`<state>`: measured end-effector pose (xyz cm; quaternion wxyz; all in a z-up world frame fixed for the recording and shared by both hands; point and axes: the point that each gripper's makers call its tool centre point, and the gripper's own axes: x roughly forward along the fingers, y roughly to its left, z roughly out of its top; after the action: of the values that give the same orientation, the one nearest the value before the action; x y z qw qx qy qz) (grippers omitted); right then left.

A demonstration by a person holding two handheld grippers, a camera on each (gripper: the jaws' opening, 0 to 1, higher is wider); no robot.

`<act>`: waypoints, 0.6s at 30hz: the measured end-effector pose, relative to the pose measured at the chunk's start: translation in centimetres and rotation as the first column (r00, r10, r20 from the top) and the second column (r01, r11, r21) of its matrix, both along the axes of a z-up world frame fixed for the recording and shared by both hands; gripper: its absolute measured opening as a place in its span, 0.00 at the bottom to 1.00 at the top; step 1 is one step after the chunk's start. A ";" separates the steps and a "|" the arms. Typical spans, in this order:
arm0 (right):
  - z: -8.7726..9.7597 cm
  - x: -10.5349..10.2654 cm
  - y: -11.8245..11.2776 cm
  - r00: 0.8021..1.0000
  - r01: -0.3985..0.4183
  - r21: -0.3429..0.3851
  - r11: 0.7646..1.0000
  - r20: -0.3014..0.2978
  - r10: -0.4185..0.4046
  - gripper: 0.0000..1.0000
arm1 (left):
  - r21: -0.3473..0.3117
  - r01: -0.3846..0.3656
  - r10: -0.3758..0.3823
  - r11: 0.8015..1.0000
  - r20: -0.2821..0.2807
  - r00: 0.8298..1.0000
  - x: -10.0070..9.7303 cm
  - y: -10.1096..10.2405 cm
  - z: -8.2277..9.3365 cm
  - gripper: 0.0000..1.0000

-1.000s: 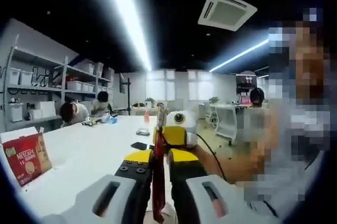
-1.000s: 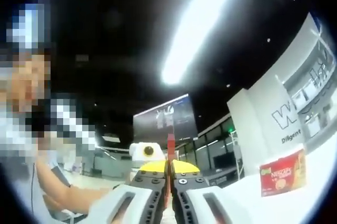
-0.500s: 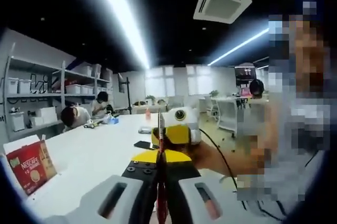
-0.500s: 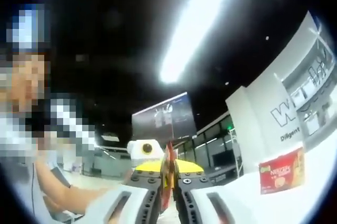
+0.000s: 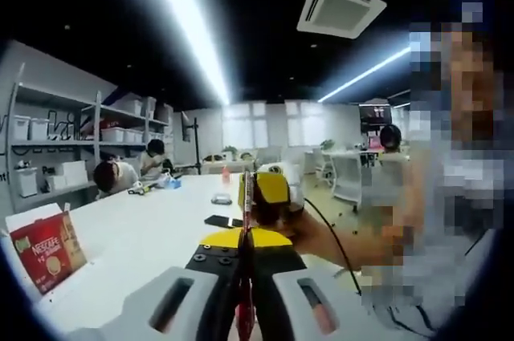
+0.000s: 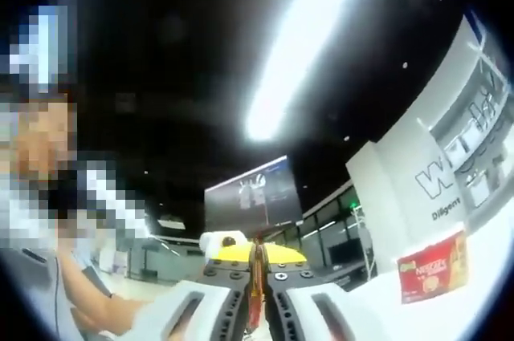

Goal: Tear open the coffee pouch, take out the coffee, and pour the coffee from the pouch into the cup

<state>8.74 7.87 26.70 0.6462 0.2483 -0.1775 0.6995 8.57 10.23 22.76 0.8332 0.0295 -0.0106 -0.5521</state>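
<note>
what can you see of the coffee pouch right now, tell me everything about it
The coffee pouch is a thin red stick sachet, seen edge-on as a narrow strip, and it looks like foil or plastic film. It stands upright in the left gripper view, clamped between the shut jaws of the left gripper, its top reaching up to the right gripper just beyond. In the right gripper view it shows as a red sliver pinched between that gripper's closed jaws. It is held in the air above the white table. Whether it is torn cannot be told.

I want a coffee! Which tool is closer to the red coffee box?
Cannot tell. The red box sits on the table, off to one side of both the left tool and the right tool.
</note>
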 end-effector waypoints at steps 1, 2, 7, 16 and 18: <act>0.0 -0.1 0.1 1.000 -0.004 -0.003 1.000 0.001 0.004 0.09 | 0.004 -0.002 0.002 1.000 0.002 1.000 0.0 0.0 0.0 0.05; 0.0 -0.2 0.2 1.000 -0.007 -0.004 1.000 0.002 0.007 0.08 | 0.006 -0.001 0.001 1.000 0.002 1.000 0.0 -0.1 -0.1 0.05; 0.1 -0.5 0.5 1.000 -0.017 -0.001 1.000 0.001 0.017 0.05 | 0.007 -0.002 0.002 1.000 0.000 1.000 0.1 -0.1 -0.1 0.05; 0.0 -0.1 1.0 1.000 -0.002 -0.018 1.000 0.015 0.003 0.08 | 0.014 -0.001 0.001 1.000 -0.002 1.000 0.4 -0.4 -0.1 0.05; -0.2 -0.1 1.1 1.000 -0.005 -0.025 1.000 0.014 0.005 0.04 | 0.020 0.002 -0.002 1.000 -0.002 1.000 0.4 -0.5 -0.1 0.05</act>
<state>8.69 8.95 26.54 0.6463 0.2357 -0.1728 0.7049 8.98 9.77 22.61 0.8323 0.0370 -0.0043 -0.5531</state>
